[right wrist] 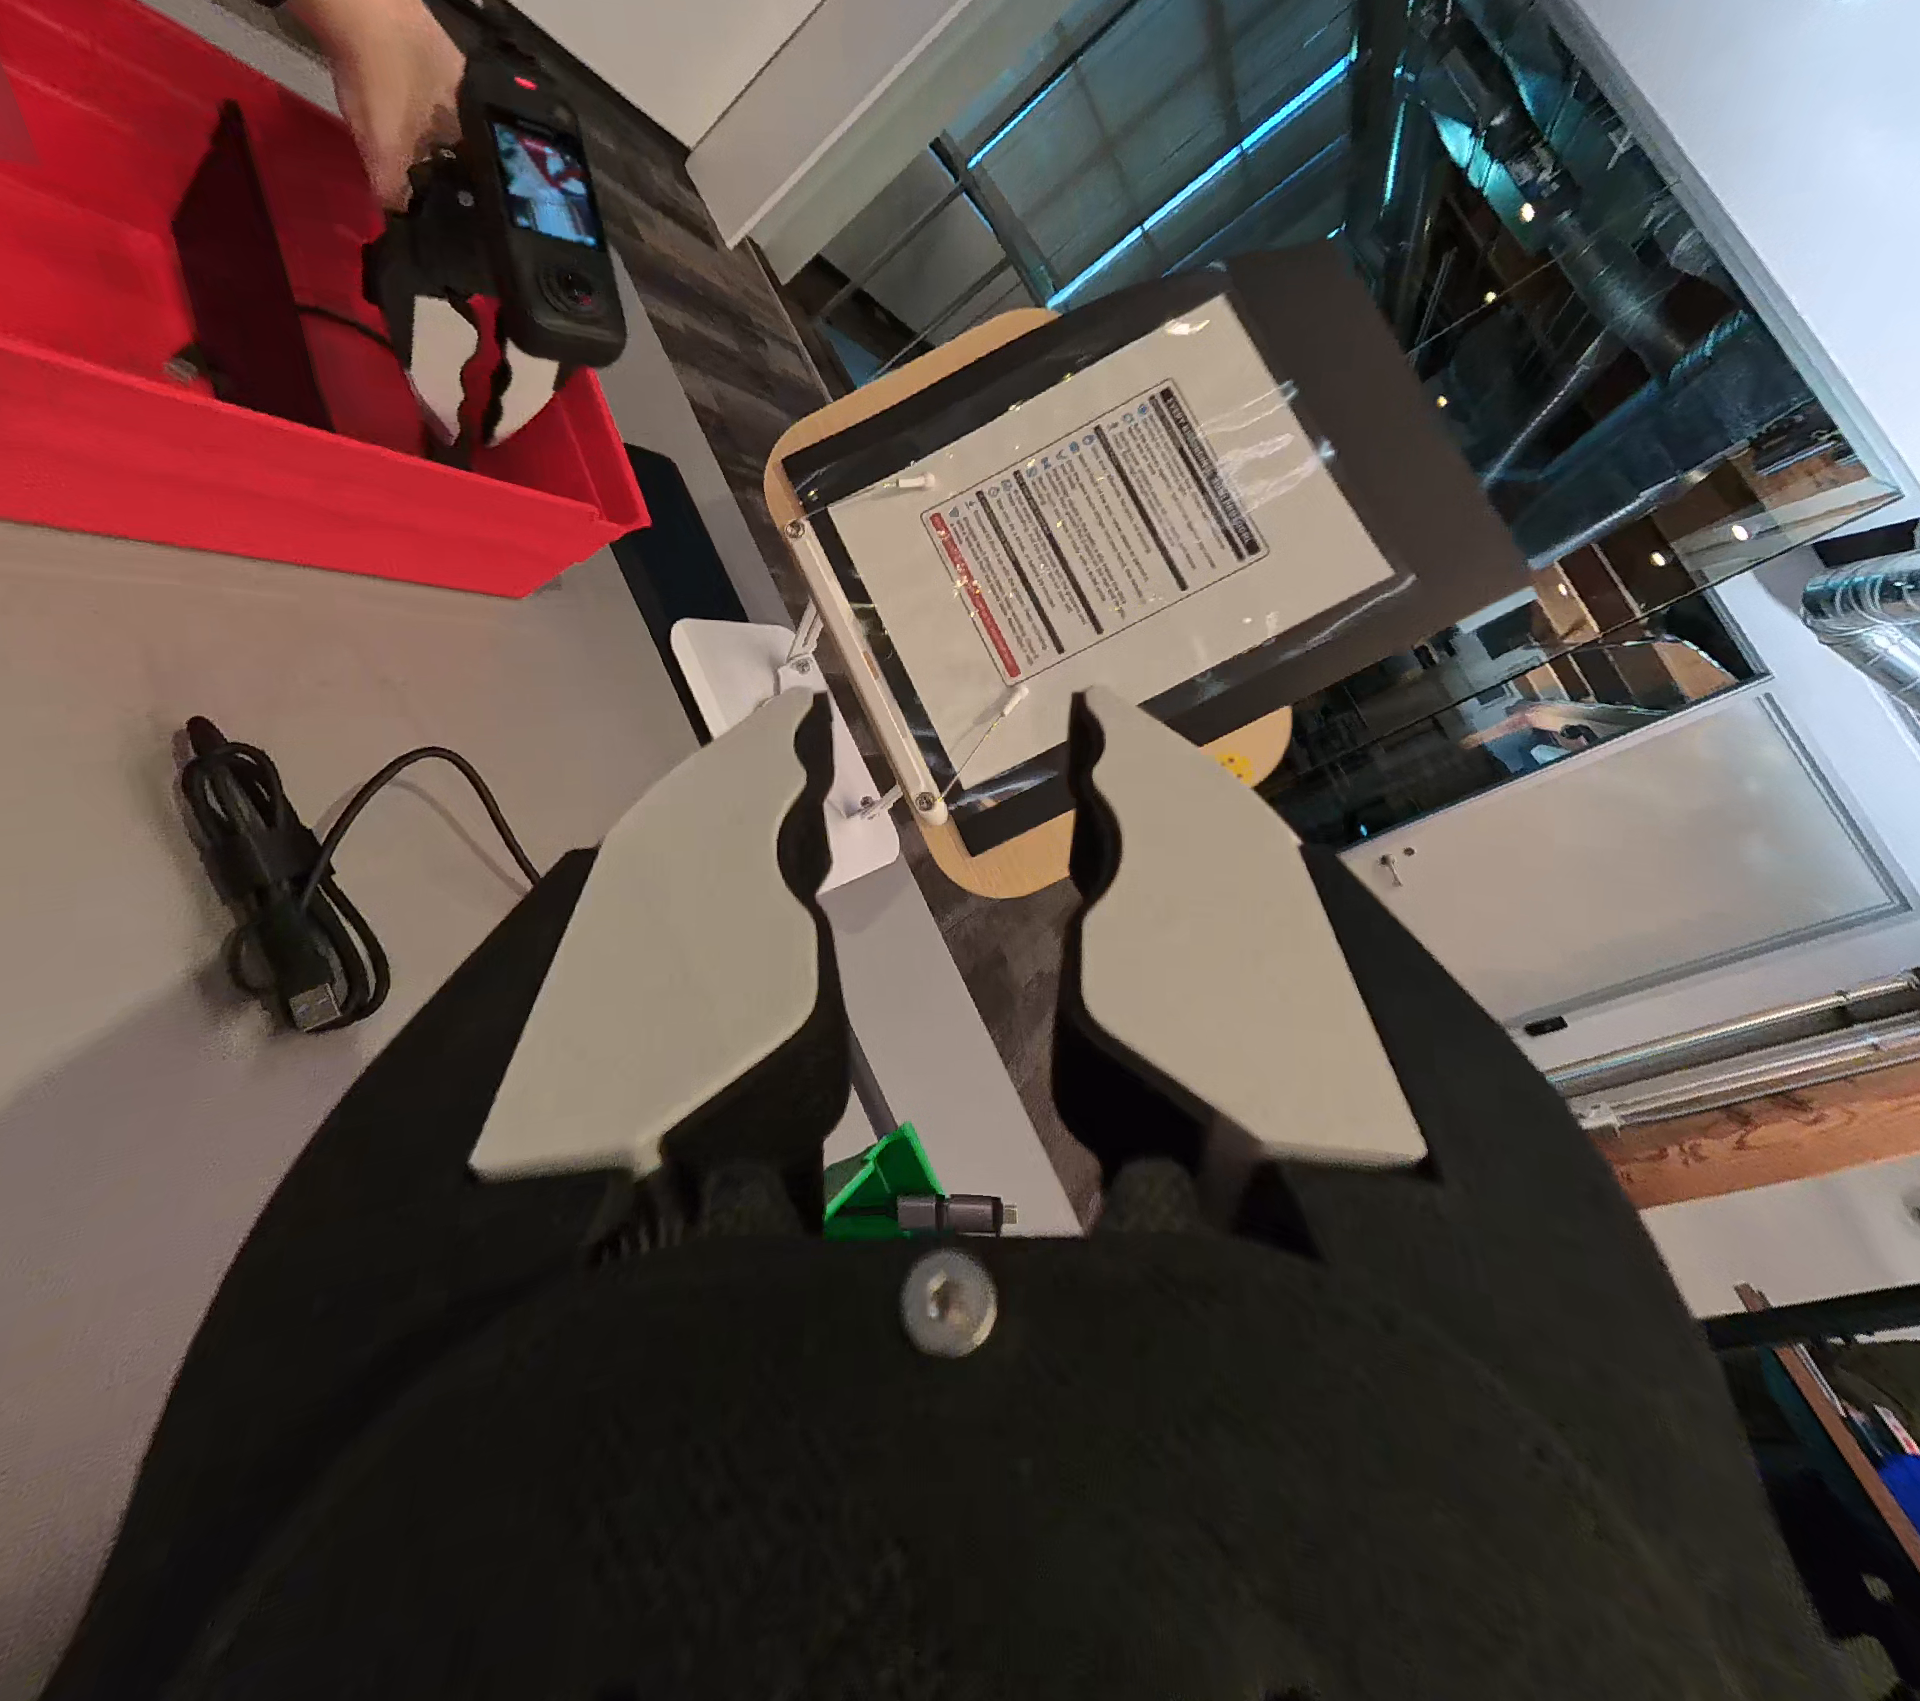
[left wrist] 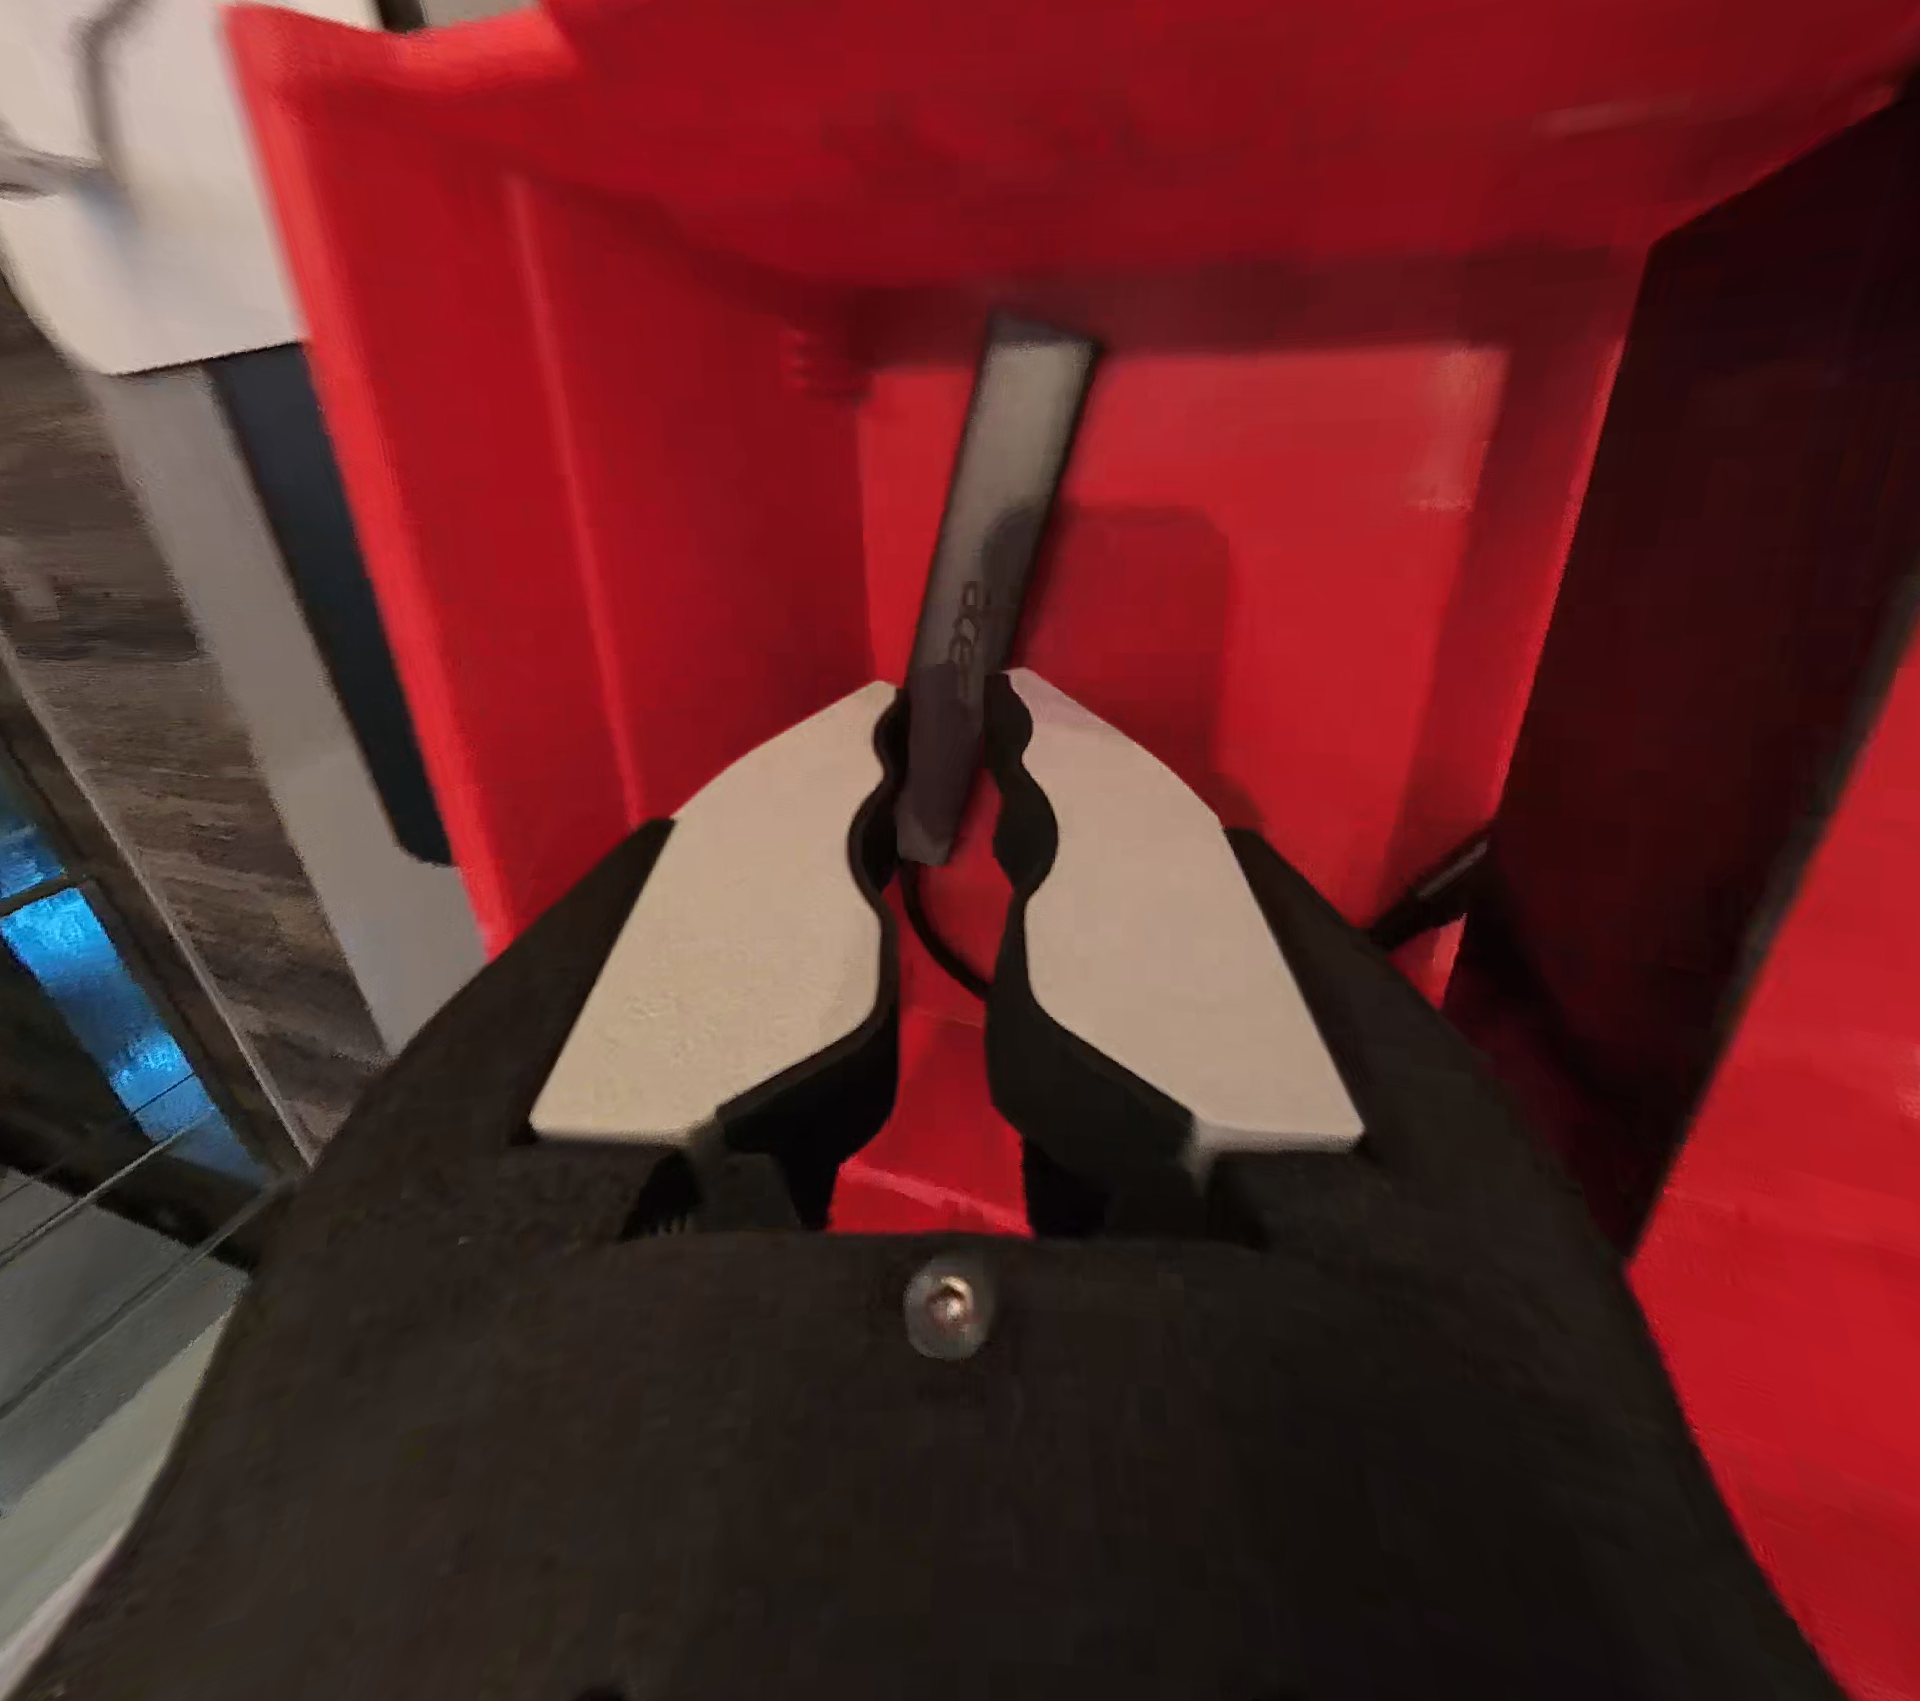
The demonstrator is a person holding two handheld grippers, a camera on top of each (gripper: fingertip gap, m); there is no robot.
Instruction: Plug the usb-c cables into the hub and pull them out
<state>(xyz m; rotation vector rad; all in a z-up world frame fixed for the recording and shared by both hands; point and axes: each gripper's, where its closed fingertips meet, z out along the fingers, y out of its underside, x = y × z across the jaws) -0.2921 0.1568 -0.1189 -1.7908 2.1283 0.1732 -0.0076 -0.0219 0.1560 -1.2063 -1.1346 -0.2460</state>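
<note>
In the left wrist view my left gripper [left wrist: 951,687] is shut on the near end of a slim dark hub [left wrist: 1013,488]. The hub stands tilted inside a red bin [left wrist: 675,508], and a thin black cable [left wrist: 940,945] runs from its lower end. My right gripper [right wrist: 951,706] is open and empty, held over the table's edge. Below its jaws a green holder [right wrist: 868,1178] carries a grey usb-c plug [right wrist: 951,1213]. A bundled black cable [right wrist: 275,872] lies on the table to the left. The right wrist view also shows the left gripper [right wrist: 473,404] inside the bin [right wrist: 260,498].
A dark divider [left wrist: 1704,612] stands in the bin to the right of the hub, with another plug end [left wrist: 1439,888] beside it. Past the grey table's [right wrist: 416,643] edge stand a white base [right wrist: 727,664] and a laminated sheet [right wrist: 1101,529] on a small wooden table. A person's hand [right wrist: 374,62] holds the left gripper. There is about 45 centimetres between the tips of the two grippers.
</note>
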